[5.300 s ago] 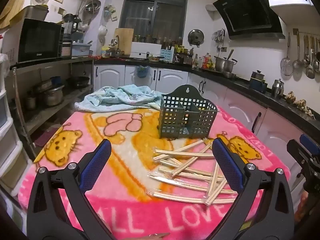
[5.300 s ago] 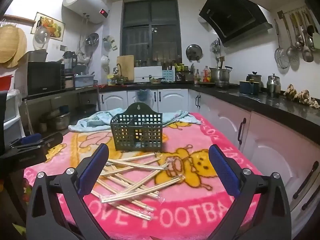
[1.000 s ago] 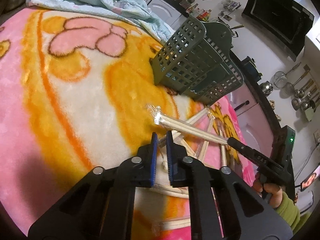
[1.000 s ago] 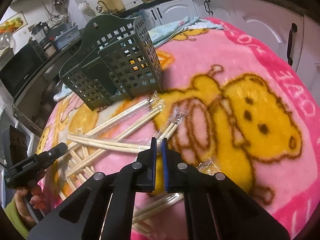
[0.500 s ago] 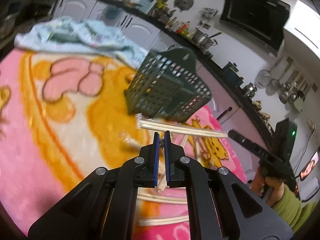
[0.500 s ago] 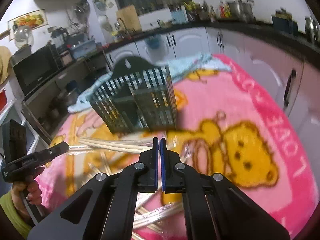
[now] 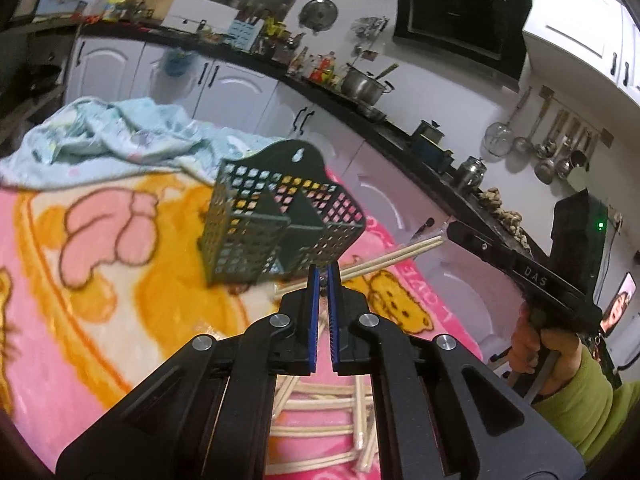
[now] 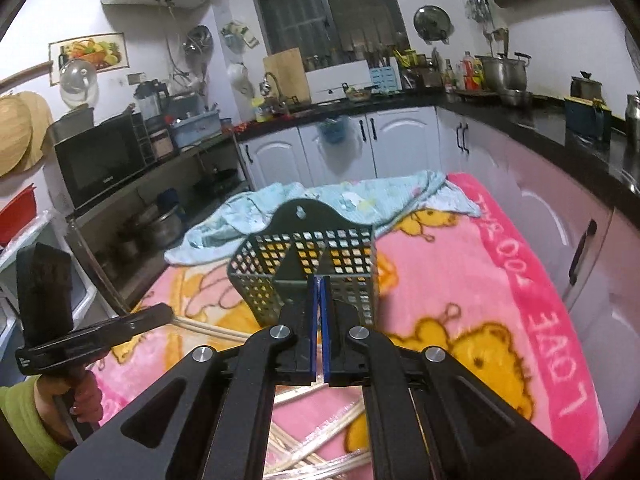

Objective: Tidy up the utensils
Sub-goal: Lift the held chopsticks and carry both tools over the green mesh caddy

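Both grippers' fingers pinch one chopstick pair [image 7: 384,261] near the basket [image 7: 280,220] rim.

Crumpled pale-blue cloth [image 8: 340,200] on pink cartoon blanket [image 8: 500,280]; black microwave [image 8: 100,160] on side shelf.

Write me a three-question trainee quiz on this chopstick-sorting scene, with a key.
1. True or false: the left gripper and the right gripper are both wide open.
2. What lies just behind the green basket? A) a microwave B) a crumpled light-blue cloth C) a steel pot
3. Fill in: the loose chopsticks lie on a ___ cartoon blanket.

Key:
1. False: each gripper is shut on chopsticks.
2. B
3. pink
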`<state>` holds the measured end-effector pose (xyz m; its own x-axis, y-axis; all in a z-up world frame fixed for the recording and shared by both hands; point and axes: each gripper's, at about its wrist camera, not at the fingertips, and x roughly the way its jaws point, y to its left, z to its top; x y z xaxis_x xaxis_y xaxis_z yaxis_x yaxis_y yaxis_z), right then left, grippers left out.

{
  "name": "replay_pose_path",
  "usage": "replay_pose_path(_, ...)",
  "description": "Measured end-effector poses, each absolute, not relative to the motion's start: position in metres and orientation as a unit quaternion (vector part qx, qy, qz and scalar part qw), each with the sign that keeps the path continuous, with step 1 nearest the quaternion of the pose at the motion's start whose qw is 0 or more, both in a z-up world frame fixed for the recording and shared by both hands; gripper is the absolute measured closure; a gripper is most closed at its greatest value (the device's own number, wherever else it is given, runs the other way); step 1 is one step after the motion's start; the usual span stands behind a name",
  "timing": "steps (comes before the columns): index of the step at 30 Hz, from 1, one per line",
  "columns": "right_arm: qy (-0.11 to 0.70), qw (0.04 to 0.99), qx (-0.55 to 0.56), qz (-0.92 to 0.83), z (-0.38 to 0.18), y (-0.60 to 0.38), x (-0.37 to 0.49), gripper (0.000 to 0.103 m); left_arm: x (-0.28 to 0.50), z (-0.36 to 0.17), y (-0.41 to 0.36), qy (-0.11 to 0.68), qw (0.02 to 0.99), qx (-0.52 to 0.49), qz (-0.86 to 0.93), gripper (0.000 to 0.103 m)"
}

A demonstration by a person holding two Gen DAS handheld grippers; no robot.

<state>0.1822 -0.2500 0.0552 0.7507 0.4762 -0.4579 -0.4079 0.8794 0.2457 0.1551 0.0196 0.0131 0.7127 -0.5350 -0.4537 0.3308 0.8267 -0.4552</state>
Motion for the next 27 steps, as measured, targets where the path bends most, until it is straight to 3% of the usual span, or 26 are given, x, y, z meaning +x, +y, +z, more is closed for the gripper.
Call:
replay_pose_path(13, 0.236, 0.936, 0.056, 0.256, 0.087, -0.245, 0.172, 0.101, 0.161, 0.056, -0.003, 0.261, 0.917, -0.145, -0.264, 0.101)
replay_pose_path(27, 0.174, 0.944, 0.055, 0.274, 0.16, -0.243, 0.168, 0.101, 0.167, 0.124, 0.017, 0.198, 0.939, -0.128, -0.25, 0.101)
